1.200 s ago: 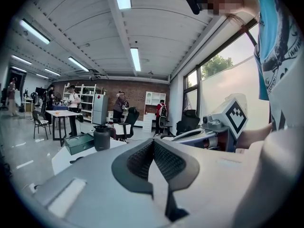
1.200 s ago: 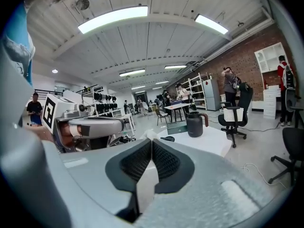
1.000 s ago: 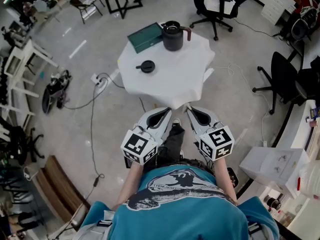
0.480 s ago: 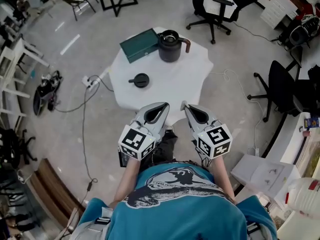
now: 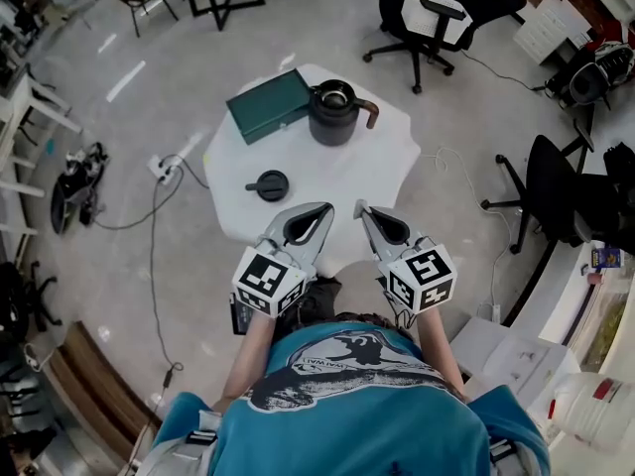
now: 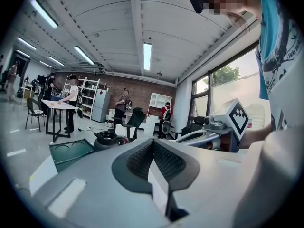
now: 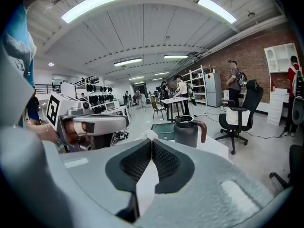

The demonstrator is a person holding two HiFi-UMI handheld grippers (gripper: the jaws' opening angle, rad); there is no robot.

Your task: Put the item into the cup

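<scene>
**Since nothing is held yet, the trouble lies in the pick and the drop**

While the left gripper [image 5: 323, 211] and right gripper [image 5: 362, 211] hover side by side on the person's side of the cup [image 5: 332, 114], each has its jaws pressed together with nothing between them. The item [image 5: 269, 184], which I take to be the small black disc, lies flat on the white surface [image 5: 342, 178]. It is nearer the person than the cup, off to the cup's left and well apart from it. A green box [image 5: 269, 105] sits just left of the cup.

The item is low and flat, so jaws coming down on it may skate off its edge. They might also pinch the draped covering along with it, tugging the cup. A gripper reaching in closed would only shove the item away. At the drop, the cup's mouth looks little wider than the item. A tilted release could leave it perched on the rim — or a careless approach could clip the handle [image 5: 369, 115] and tip the cup.
</scene>
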